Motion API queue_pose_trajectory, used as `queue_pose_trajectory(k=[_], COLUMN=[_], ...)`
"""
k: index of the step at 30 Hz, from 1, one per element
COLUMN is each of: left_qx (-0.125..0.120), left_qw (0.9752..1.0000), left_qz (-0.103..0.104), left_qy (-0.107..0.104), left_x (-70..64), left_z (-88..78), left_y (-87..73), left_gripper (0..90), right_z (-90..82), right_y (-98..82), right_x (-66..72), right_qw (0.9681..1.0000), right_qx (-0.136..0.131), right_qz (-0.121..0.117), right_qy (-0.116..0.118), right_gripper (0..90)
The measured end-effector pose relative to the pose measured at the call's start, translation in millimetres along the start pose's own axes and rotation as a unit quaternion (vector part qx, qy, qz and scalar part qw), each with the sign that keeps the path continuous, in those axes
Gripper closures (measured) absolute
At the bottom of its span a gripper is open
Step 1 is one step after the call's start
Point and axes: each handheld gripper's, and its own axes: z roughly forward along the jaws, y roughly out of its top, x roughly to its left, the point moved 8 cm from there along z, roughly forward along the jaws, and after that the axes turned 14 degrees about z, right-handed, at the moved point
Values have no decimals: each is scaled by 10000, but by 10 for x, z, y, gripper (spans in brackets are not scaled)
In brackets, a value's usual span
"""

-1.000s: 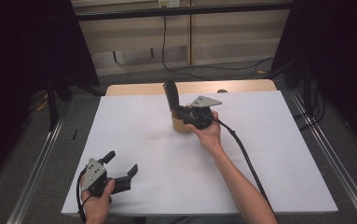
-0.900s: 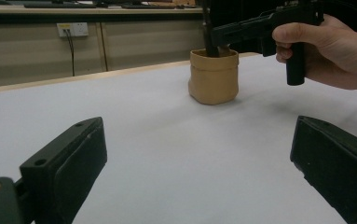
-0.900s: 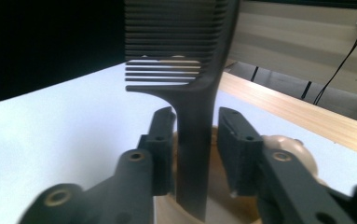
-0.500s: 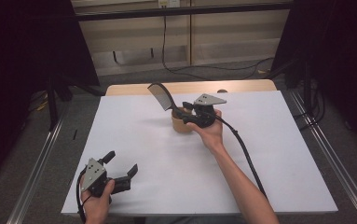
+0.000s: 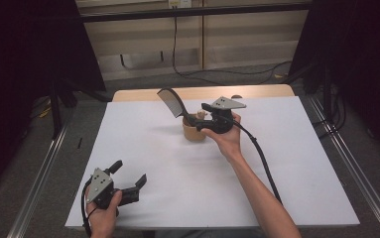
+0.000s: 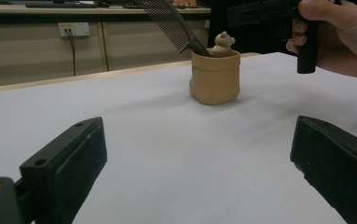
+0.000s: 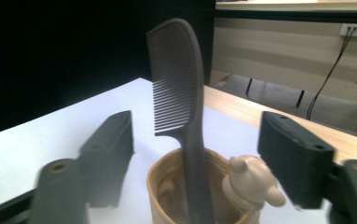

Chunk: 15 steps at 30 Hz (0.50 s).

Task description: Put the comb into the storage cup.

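**Comb standing in a cup, both jaws spread**

Toward the far middle of the white counter stands a small tan cup, upright, with a dark comb resting in it. The comb's handle goes down inside the cup and its toothed end leans up and away to the left in the high view. A little tan bear figure sits at the cup's rim, just beside the comb's handle.

The right hand-held gripper is held just beside the cup on its right in the high view, raised off the counter, with the right hand wrapped around its body. Its own camera shows its jaws spread apart, one on each side of the comb, and touching neither the comb nor the cup; it grasps nothing. The near jaw looks blurred there, so its exact edge is hard to place.

The left hand-held gripper lies near the front left corner of the counter, well apart from the cup, held by the left hand. Its jaws are released and wide, with bare counter between them. A black cable trails from the right gripper back along the forearm.
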Motion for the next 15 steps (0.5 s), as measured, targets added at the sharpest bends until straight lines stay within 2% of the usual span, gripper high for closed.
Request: queue_pose_trajectory(k=[15], left_qx=[82], left_qw=[9999], left_qz=[-46], left_qy=[40], left_x=[21], left_z=[40], left_y=[-35], left_gripper=[37], right_z=[-100], right_y=[62], right_x=[-97], right_qw=[9996], right_qx=[-69], right_qz=[150], right_qy=[-216], right_gripper=[96])
